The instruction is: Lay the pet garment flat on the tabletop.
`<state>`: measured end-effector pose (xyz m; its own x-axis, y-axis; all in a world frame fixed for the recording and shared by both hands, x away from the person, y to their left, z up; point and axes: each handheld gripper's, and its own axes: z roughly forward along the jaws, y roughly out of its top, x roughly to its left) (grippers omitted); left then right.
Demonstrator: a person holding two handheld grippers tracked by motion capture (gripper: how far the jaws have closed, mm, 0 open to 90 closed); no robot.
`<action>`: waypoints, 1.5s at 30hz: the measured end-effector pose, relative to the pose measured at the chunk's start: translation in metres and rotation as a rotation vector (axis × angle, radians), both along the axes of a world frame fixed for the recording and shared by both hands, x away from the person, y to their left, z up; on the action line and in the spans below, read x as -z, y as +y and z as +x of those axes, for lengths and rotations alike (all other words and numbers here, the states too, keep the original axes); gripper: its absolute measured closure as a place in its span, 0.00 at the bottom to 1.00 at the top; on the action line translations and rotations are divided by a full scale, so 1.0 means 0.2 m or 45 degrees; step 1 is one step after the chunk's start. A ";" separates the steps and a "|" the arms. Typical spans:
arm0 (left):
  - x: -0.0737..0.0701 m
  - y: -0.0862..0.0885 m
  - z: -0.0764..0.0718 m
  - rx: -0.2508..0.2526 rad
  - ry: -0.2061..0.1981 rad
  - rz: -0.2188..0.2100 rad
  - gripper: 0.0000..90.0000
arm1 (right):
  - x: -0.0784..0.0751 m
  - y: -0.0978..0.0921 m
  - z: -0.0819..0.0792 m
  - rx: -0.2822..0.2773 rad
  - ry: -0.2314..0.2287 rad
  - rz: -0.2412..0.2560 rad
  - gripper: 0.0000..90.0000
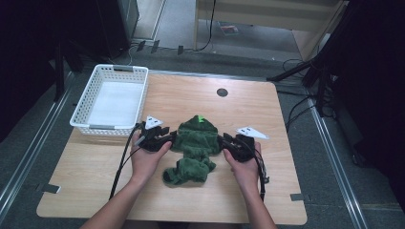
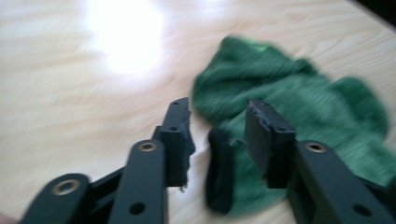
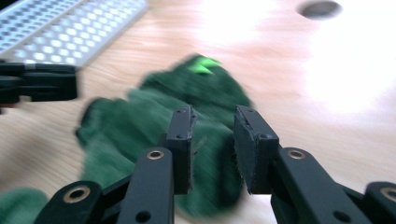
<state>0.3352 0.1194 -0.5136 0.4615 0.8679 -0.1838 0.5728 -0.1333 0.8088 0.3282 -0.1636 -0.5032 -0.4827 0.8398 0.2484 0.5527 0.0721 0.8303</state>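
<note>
Jaws of both tools point inward in the high view, the left gripper (image 1: 168, 138) and the right gripper (image 1: 223, 141) at opposite edges of one crumpled green cloth (image 1: 193, 149) mid-table, with one white basket (image 1: 111, 98) standing empty at the far left of the wooden table (image 1: 286, 162) and one dark round hole (image 1: 222, 92) near its far edge, grey floor and cables around. Left gripper view: the jaws stand apart with nothing between them, the cloth's dark edge lying in the gap on pale wood under a bright glare. Right gripper view: the jaws are likewise parted over the blurred cloth, its bright green tag (image 3: 203, 65) beyond, the basket's perforated wall at upper left.
</note>
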 end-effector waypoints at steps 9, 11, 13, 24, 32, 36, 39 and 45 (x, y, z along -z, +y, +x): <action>0.16 -0.07 0.02 0.080 0.131 0.083 0.86 | 0.20 0.15 0.09 -0.052 0.186 -0.106 0.85; 0.16 -0.07 0.02 0.077 0.129 0.086 0.87 | 0.21 0.14 0.08 -0.048 0.182 -0.118 0.86; 0.16 -0.08 0.04 0.052 0.140 0.088 0.87 | 0.21 0.14 0.08 -0.046 0.174 -0.139 0.87; 0.16 -0.08 0.15 -0.027 0.118 0.074 0.84 | 0.20 0.19 0.22 0.006 0.167 -0.187 0.84; 0.04 0.04 -0.05 0.003 -0.026 -0.006 0.63 | 0.05 0.19 0.05 -0.026 0.006 -0.131 0.60; 0.04 0.13 -0.22 0.031 -0.022 -0.046 0.63 | -0.03 0.20 -0.08 -0.090 -0.001 -0.106 0.55; 0.06 0.16 -0.33 0.057 -0.012 -0.054 0.63 | -0.05 0.23 -0.19 -0.170 -0.005 -0.076 0.53; 0.12 0.20 -0.46 0.122 0.008 -0.024 0.63 | -0.04 0.35 -0.36 -0.322 0.019 -0.092 0.41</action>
